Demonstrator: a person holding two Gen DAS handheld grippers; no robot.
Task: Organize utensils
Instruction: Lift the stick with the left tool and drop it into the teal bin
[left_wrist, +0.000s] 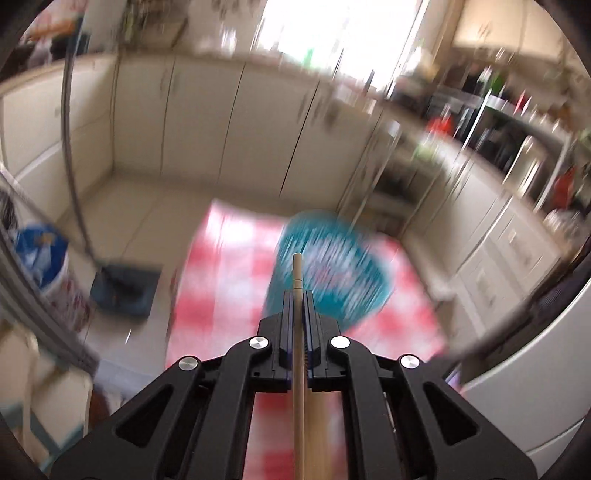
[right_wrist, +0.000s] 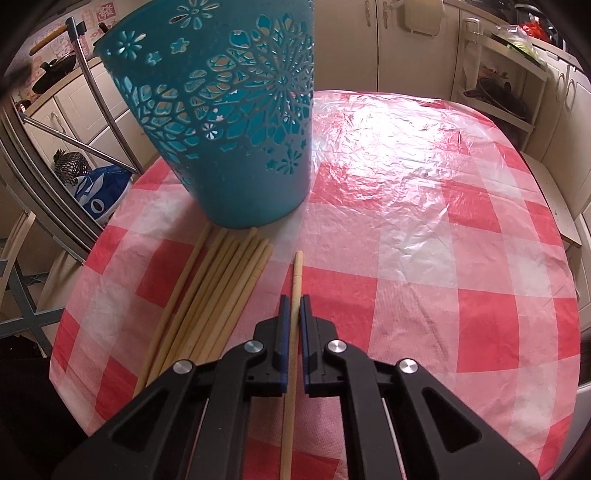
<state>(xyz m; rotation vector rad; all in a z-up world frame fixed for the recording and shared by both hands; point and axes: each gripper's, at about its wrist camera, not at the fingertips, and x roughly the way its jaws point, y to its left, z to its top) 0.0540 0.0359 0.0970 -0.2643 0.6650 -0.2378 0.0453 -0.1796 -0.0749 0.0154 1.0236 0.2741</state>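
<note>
My left gripper (left_wrist: 297, 295) is shut on a wooden chopstick (left_wrist: 297, 273) and holds it high above the red-checked table (left_wrist: 221, 280), over the blurred teal basket (left_wrist: 332, 266). My right gripper (right_wrist: 294, 301) is shut on another wooden chopstick (right_wrist: 296, 273) low over the table (right_wrist: 424, 221). A bundle of several chopsticks (right_wrist: 218, 291) lies flat to its left, their tips just short of the teal cut-out basket (right_wrist: 229, 118), which stands upright at the table's far left.
Cream kitchen cabinets (left_wrist: 207, 118) ring the room. A blue dustpan (left_wrist: 125, 288) lies on the floor left of the table. Metal chair tubes (right_wrist: 92, 96) and a blue bag (right_wrist: 99, 192) stand beside the table's left edge. A shelf rack (right_wrist: 498, 85) stands far right.
</note>
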